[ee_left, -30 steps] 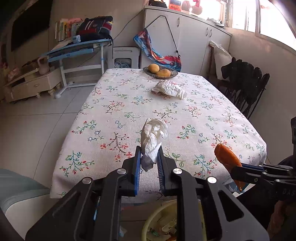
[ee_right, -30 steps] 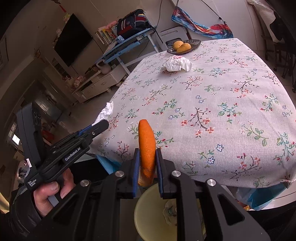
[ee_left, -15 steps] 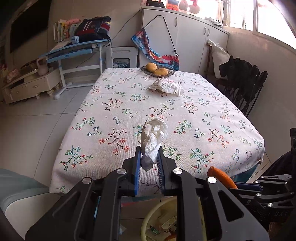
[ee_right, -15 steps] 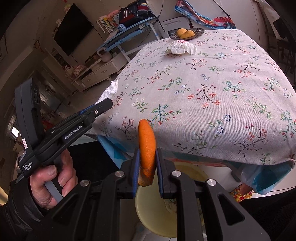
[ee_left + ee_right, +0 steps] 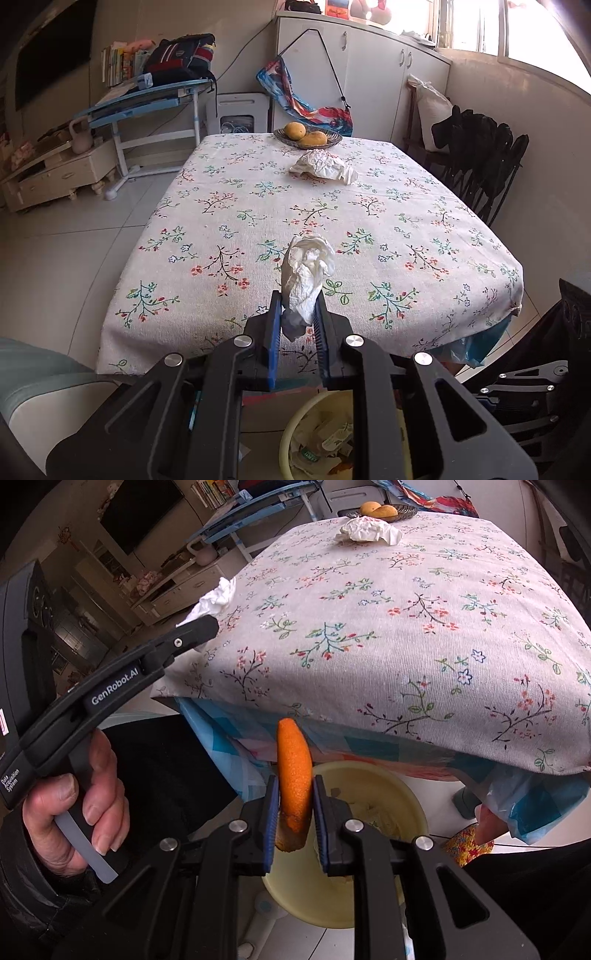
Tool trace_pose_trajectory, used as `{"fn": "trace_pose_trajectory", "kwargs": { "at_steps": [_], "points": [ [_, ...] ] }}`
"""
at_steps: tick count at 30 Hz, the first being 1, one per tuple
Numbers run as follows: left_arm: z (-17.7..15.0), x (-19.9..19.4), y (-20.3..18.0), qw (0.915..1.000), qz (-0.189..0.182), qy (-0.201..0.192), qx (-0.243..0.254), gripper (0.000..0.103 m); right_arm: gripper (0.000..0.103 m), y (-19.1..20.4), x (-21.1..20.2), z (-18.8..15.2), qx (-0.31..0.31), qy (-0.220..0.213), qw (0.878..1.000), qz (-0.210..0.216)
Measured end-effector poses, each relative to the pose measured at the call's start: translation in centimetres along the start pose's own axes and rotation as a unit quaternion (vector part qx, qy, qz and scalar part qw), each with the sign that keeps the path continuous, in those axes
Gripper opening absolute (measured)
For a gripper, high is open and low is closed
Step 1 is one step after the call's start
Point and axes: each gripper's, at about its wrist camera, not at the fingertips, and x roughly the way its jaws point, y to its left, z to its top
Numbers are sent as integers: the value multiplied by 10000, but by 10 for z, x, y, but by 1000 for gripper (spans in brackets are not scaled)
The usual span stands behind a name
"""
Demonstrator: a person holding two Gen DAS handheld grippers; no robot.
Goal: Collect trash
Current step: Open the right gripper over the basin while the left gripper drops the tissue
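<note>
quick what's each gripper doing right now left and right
Left gripper: closed on a crumpled white tissue.
Right gripper: jaws opening, with a curved orange peel between them, above the pale yellow bin.

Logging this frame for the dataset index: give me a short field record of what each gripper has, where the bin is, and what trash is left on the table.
left gripper: shut on crumpled white tissue
right gripper: fingers opening, curved orange peel strip between them
bin: round pale yellow waste bin on the floor below the table edge, under the peel
left on table: crumpled white paper wad on the floral tablecloth, in front of the dark woven fruit bowl
</note>
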Motion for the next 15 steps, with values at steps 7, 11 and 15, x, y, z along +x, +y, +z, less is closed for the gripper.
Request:
{"fn": "trace_pose_trajectory", "kwargs": {
  "at_steps": [7,11,15],
  "points": [
    [-5,-2,-5,10000,-26,26,60,16,35,-3,-2,-1,61,-26,10000,-54],
    [-8,-3,-10,9999,-62,61,134,16,43,-5,-8,1,126,-222,9997,-45],
    [-13,-5,-19,9994,-168,133,266,16,50,-10,-22,4,286,-621,9977,-41]
  ]
}}
